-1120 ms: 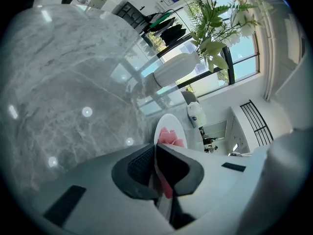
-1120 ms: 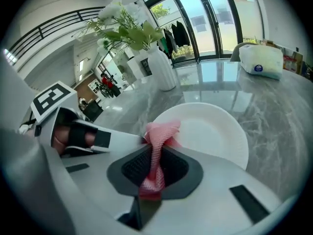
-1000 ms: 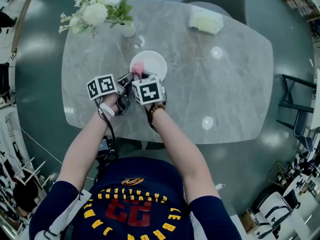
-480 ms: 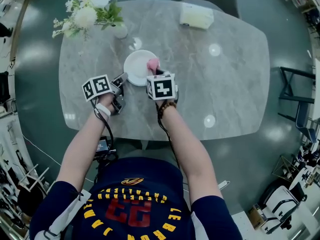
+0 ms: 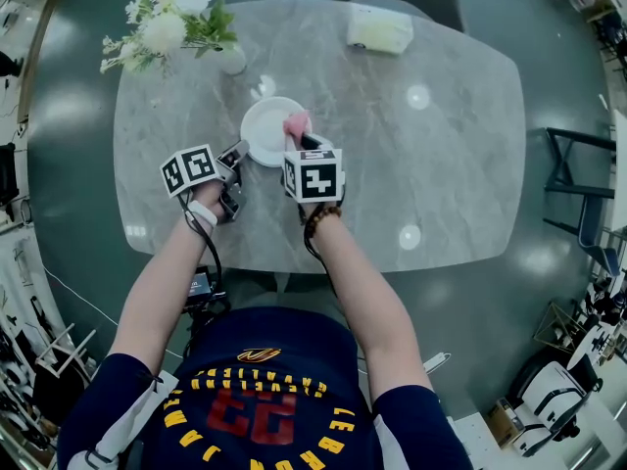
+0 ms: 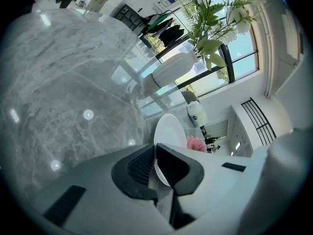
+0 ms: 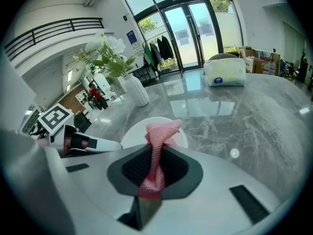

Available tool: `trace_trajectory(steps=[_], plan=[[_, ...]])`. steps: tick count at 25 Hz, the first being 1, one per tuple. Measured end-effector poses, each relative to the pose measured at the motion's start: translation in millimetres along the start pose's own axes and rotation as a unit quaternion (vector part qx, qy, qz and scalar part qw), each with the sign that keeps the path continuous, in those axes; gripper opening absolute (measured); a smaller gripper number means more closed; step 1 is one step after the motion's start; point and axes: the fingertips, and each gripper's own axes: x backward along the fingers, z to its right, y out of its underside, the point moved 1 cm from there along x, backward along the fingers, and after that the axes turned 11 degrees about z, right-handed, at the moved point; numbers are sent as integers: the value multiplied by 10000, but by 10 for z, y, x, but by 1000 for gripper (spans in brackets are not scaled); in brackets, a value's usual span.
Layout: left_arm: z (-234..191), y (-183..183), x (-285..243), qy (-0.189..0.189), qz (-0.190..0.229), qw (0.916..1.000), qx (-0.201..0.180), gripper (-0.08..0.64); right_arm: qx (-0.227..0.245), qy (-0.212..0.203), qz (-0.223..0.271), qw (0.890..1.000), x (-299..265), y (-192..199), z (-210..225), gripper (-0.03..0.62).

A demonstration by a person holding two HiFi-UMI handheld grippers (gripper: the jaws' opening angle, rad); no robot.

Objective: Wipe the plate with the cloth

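Note:
A white plate (image 5: 265, 131) lies on the marble table, below the vase of flowers. My left gripper (image 5: 236, 155) is shut on the plate's near-left rim; in the left gripper view the white rim (image 6: 169, 131) runs between the two dark pads of that gripper (image 6: 155, 150). My right gripper (image 5: 300, 142) is shut on a pink cloth (image 5: 296, 123), which sits bunched at the plate's right edge. In the right gripper view the cloth (image 7: 157, 153) stands twisted up out of the right gripper (image 7: 155, 156), over the plate (image 7: 138, 133).
A white vase of flowers (image 5: 231, 59) stands just beyond the plate, at the table's far left. A tissue pack (image 5: 379, 29) lies near the far edge. The grey marble table (image 5: 431, 164) stretches to the right. A dark chair (image 5: 573, 194) stands off the right side.
My right gripper has carried the pink cloth across the plate, from its near-left part to its right edge. The left gripper has kept its hold on the rim.

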Motion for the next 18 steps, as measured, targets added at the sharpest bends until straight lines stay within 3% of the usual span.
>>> trace_trajectory(steps=[9,14,18], plan=[[-28,4,-8,6,74,9999,112,18,704,-825,-439,9931,-284,343,-839,40],[-38,1,2,2,41,10000,36,18,755,-870,-646,9912,-261,465,-758,40],[-16,2,11,29,13,10000,19,18,809,-539,-625,9933,-160,411,-465,40]])
